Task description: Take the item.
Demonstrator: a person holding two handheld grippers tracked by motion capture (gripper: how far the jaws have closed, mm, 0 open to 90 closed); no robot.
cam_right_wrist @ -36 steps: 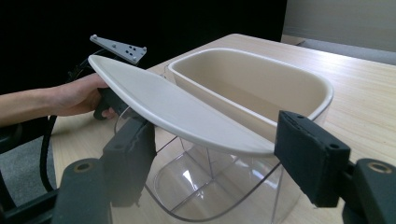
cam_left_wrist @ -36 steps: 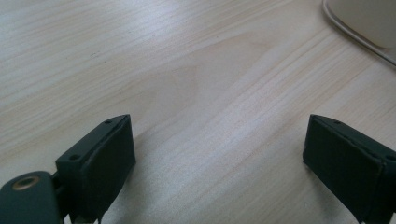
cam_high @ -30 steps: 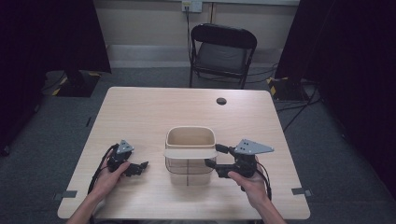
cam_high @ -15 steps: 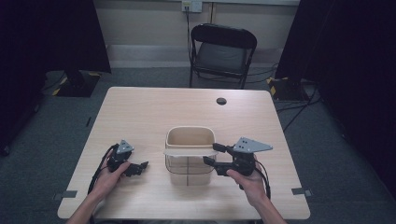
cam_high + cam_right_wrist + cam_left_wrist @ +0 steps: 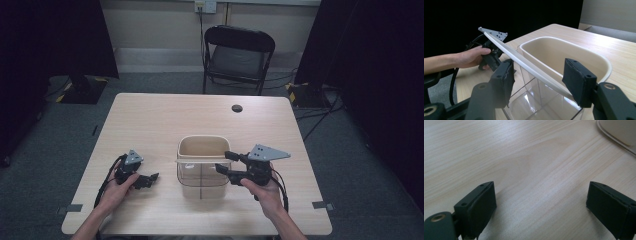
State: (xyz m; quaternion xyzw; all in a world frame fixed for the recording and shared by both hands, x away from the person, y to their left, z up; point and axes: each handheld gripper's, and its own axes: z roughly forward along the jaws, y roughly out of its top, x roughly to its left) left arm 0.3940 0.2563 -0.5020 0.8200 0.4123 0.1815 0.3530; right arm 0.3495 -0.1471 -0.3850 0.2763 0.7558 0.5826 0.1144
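A container stands at the middle of the table: a cream inner bin (image 5: 202, 146) set in a clear box (image 5: 200, 182). A thin white bar (image 5: 196, 161) lies level across its near side. My right gripper (image 5: 222, 161) reaches in from the container's right. In the right gripper view its jaws (image 5: 537, 75) straddle the white bar (image 5: 524, 62). They have just been closing, and a gap still shows beside the bar. My left gripper (image 5: 150, 180) rests on the table left of the container. It is open, with bare wood between its jaws (image 5: 541, 202).
A small dark round object (image 5: 237, 108) lies near the table's far edge. A black folding chair (image 5: 239, 52) stands beyond the table (image 5: 150, 120). The person's left hand (image 5: 471, 56) holds the other gripper behind the clear box (image 5: 536, 100).
The right gripper's jaws have drawn closer together around the white bar. The left gripper and the container have kept still.
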